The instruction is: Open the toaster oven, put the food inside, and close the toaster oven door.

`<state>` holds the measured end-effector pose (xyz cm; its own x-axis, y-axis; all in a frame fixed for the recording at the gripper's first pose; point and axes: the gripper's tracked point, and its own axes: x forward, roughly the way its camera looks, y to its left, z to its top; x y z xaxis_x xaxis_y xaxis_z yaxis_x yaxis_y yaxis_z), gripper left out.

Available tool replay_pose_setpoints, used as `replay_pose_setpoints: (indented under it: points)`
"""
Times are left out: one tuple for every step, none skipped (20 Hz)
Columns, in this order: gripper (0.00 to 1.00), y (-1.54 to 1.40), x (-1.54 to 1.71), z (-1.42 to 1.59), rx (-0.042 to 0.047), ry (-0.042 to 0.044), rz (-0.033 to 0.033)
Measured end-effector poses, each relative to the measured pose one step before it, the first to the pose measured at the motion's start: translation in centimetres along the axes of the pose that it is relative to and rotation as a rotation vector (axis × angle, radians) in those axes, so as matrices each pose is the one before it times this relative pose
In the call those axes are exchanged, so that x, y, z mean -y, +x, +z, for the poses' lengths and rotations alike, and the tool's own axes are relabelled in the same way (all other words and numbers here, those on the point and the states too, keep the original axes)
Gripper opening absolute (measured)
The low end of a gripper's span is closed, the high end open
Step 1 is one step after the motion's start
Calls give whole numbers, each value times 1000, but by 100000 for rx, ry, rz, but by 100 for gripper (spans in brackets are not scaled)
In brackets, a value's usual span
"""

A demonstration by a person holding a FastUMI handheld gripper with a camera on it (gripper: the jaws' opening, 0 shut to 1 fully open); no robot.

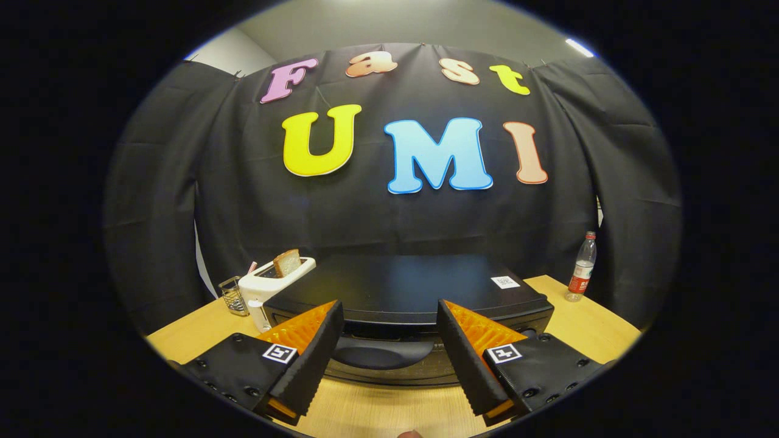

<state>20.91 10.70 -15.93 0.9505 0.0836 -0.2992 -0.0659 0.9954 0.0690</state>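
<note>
A black toaster oven [414, 289] stands on the wooden table just ahead of my fingers. I look down on its flat top, and its door handle [380, 353] shows as a dark bar along the front between my fingertips. The door looks closed. My gripper [389, 331] is open, one finger on each side of the handle, holding nothing. A slice of bread [286, 263] sticks up from a white pop-up toaster [271, 283] beside the oven's left rear corner.
A small wire basket [232, 296] sits left of the white toaster. A plastic water bottle [582, 267] stands at the table's far right corner. Bare wooden table [584, 322] lies right of the oven and below my fingers.
</note>
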Motion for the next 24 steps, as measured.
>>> replay_pose_setpoints:
  points:
    - [97, 190, -130, -286, -379, -188, -159]
    - [97, 181, -97, -139, -152, -474, -299]
    - [97, 334, -191, -198, -298, -627, -418]
    - [97, 203, -102, -233, -478, -572, -403]
    - [97, 205, -2, -509, -1082, -510, -399]
    - [97, 187, 23, -647, -1848, -545, -709]
    - [97, -169, 28, -673, -1837, -478, -349]
    - [98, -5, -17, 622, 3402, 160, -1245]
    - [98, -100, 45, -392, -1147, -732, -456]
    - [99, -146, -80, 268, 1519, -314, -349]
    - [99, 262, 50, -261, -490, 154, -82]
    - [99, -107, -17, -109, 498, 116, 74]
    - [99, -417, -7, -56, -485, -74, 218]
    - [99, -333, -24, -29, 467, -341, 238]
    - [100, -530, -60, -306, -304, -374, 317]
    - [100, -525, -116, -310, 323, -578, 441]
    - [100, -587, -37, -310, -257, -535, 568]
    - [99, -632, -69, -285, 36, -242, 586]
    - [99, -568, -12, -485, -388, -109, 668]
    - [99, -557, -137, -379, -327, 60, 579]
    - [99, -628, -105, -474, -506, -357, 531]
    - [99, -552, -62, -394, -146, -1150, 268]
    - [99, -425, -97, -390, -166, -1541, 289]
    - [99, -518, -167, -332, -382, -1292, 263]
